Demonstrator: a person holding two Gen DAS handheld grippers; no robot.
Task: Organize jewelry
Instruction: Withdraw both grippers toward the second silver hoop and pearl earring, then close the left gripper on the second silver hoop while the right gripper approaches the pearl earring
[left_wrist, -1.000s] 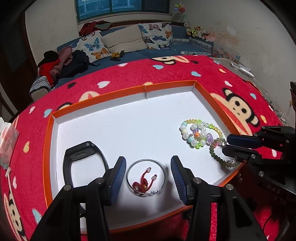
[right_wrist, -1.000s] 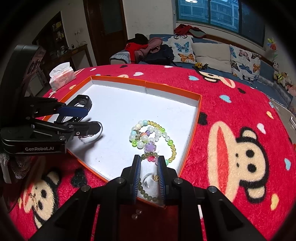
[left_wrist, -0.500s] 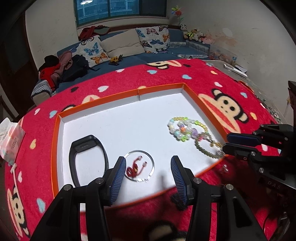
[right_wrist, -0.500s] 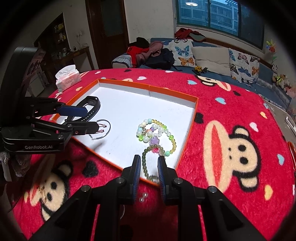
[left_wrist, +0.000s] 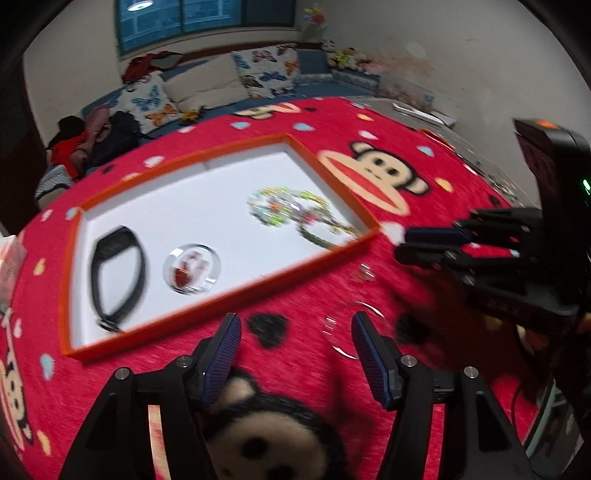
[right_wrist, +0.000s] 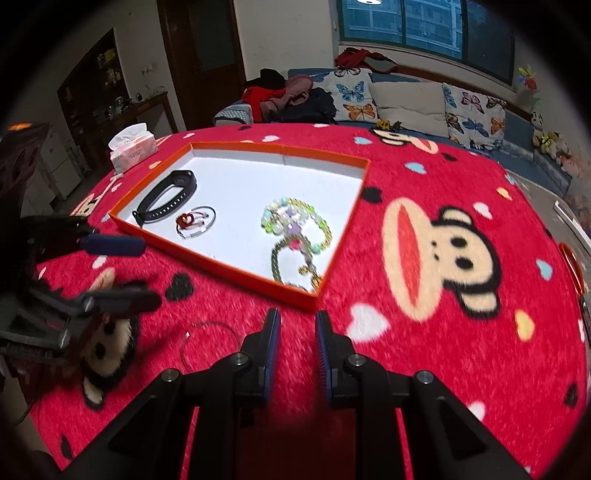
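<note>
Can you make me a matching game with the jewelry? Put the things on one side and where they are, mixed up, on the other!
Things:
1. black band
2. bead bracelets
3. thin wire ring
4. tissue pack

Places:
A. on the red blanket, outside the tray
B. in the tray, at its left end
C. beyond the tray's far left corner
D. in the tray, toward its right side

Pairs: 1-B, 2-D, 3-A, 4-C

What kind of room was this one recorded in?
Most likely a home living room: a sofa with butterfly-print cushions under a window, stuffed toys, and a tissue pack on the red blanket-covered table.
</note>
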